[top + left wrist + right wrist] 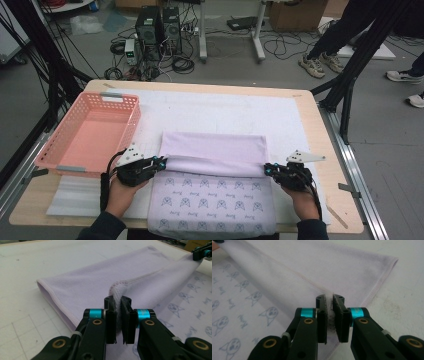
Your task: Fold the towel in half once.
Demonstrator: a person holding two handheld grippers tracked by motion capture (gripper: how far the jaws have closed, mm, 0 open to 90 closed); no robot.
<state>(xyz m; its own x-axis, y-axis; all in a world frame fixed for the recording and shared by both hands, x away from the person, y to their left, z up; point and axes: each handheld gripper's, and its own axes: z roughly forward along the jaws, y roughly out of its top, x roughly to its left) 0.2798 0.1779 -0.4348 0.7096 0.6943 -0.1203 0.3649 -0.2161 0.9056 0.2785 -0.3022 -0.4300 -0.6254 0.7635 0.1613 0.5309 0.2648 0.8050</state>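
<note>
A pale lilac towel (212, 150) with a printed cat pattern on its near half lies across the white mat, its far part folded back over itself. My left gripper (159, 163) is shut on the folded edge at the towel's left side; the hem bunches between its pads (111, 315). At the right side my right gripper (269, 170) is shut on the same edge, with cloth pinched between its pads (338, 315). The edge stretches in a straight line between the two grippers. In the left gripper view the right gripper (202, 252) holds the far corner.
A pink plastic basket (90, 132) stands at the table's left, close to my left hand. The white mat (225, 110) covers most of the wooden table (335, 200). Computers, cables and people's legs are on the floor beyond the far edge.
</note>
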